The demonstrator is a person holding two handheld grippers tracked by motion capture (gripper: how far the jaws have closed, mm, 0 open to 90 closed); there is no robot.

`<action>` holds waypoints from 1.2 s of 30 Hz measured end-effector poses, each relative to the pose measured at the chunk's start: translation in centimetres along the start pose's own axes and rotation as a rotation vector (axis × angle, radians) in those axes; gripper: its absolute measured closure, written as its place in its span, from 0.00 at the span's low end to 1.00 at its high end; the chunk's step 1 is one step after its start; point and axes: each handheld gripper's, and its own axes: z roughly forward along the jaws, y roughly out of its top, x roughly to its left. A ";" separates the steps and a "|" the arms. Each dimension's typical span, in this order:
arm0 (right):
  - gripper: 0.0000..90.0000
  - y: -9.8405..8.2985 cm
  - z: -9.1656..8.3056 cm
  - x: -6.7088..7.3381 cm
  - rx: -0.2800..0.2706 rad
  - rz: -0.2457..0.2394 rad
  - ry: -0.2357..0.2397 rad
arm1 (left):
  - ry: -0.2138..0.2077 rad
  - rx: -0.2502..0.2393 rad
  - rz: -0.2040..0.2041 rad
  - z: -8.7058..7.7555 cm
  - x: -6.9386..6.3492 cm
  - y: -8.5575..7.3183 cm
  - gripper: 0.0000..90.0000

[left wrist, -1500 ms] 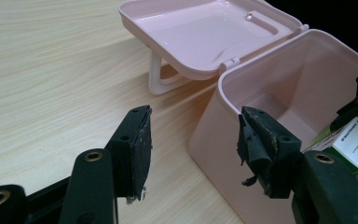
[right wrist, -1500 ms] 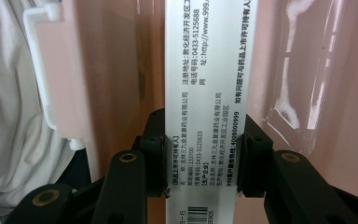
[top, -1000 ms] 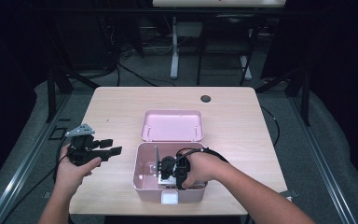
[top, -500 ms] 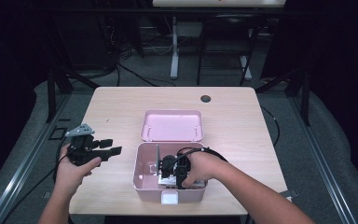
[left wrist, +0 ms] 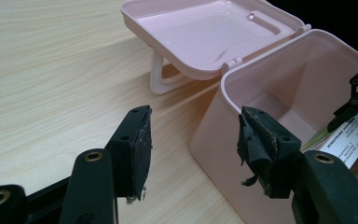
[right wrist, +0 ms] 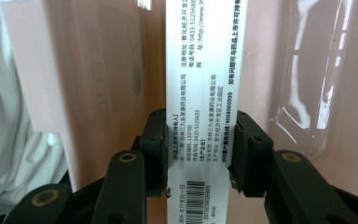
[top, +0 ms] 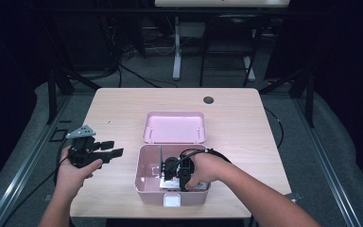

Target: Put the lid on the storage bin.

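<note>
Barcode (right wrist: 196, 192) on claw-gripped carton (right wrist: 205, 93)

High view: fixed above the near edge, facing forward and down over the whole worktop (top: 123, 109). Left gripper view: low over the worktop, looking between its tongs (left wrist: 193, 149) at the pink box (left wrist: 303, 84) close by. Right gripper view: inside that box, very close on a printed carton (right wrist: 205, 70). All share the box.

At twelve o'clock on my table (top: 123, 109) sits a small dark round disc (top: 209, 100), with cables (top: 137, 75) on the floor beyond.
</note>
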 end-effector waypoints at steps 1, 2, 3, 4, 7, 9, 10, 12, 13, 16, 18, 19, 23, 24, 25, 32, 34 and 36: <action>0.68 0.0 0.0 0.0 0.000 -0.001 -0.001 | 0.000 0.000 0.000 0.0 0.0 0.0 0.49; 0.68 0.0 0.0 0.0 0.000 -0.001 -0.001 | -0.001 0.000 0.002 0.0 0.0 0.0 0.49; 0.68 0.0 0.0 0.0 -0.001 0.005 0.001 | -0.001 0.000 0.001 0.0 0.0 0.0 0.49; 0.68 0.0 0.0 0.0 -0.001 0.005 0.001 | -0.001 -0.001 0.001 0.0 0.0 0.0 0.49; 0.68 0.0 0.0 0.1 0.000 -0.005 -0.001 | -0.003 0.000 0.002 -0.1 0.0 0.0 0.49; 0.68 0.0 0.1 0.2 -0.004 -0.010 0.001 | -0.002 -0.003 0.001 -0.1 0.0 0.0 0.49; 0.67 0.1 0.1 0.2 -0.001 -0.007 0.003 | -0.002 -0.003 0.000 -0.1 0.0 0.0 0.49; 0.67 0.1 0.0 0.1 0.000 0.001 0.008 | -0.003 -0.003 0.000 -0.2 0.0 0.1 0.49; 0.67 0.1 0.0 0.1 -0.001 0.007 0.008 | -0.003 -0.003 0.000 -0.2 0.0 0.1 0.49; 0.65 0.0 -0.3 0.0 -0.012 0.025 0.016 | -0.001 -0.004 -0.001 -0.2 0.0 0.0 0.49; 0.64 -0.1 -0.8 0.0 -0.022 0.037 0.017 | 0.000 -0.006 0.001 -0.2 0.0 0.1 0.49; 0.64 -0.1 -0.8 0.0 -0.022 0.037 0.017 | 0.000 -0.006 0.001 -0.2 0.0 0.1 0.49; 0.63 -0.3 -1.9 0.2 -0.055 0.047 0.000 | 0.001 -0.011 0.005 -0.3 -0.1 0.1 0.49; 0.64 -0.4 -2.7 0.5 -0.073 0.045 -0.010 | 0.002 -0.009 0.010 -0.4 -0.1 0.1 0.49; 0.64 -0.4 -2.7 0.5 -0.073 0.045 -0.010 | 0.002 -0.009 0.005 -0.4 -0.2 0.1 0.49; 0.62 -0.7 -4.8 1.3 -0.075 0.058 -0.063 | 0.005 -0.012 0.020 -0.4 -0.6 0.2 0.50; 0.62 -0.9 -5.1 1.3 -0.087 0.066 -0.068 | 0.005 -0.011 0.020 -0.4 -0.6 0.2 0.51; 0.62 -1.4 -6.0 1.3 -0.109 0.084 -0.091 | 0.006 -0.007 0.023 -0.4 -0.7 0.2 0.51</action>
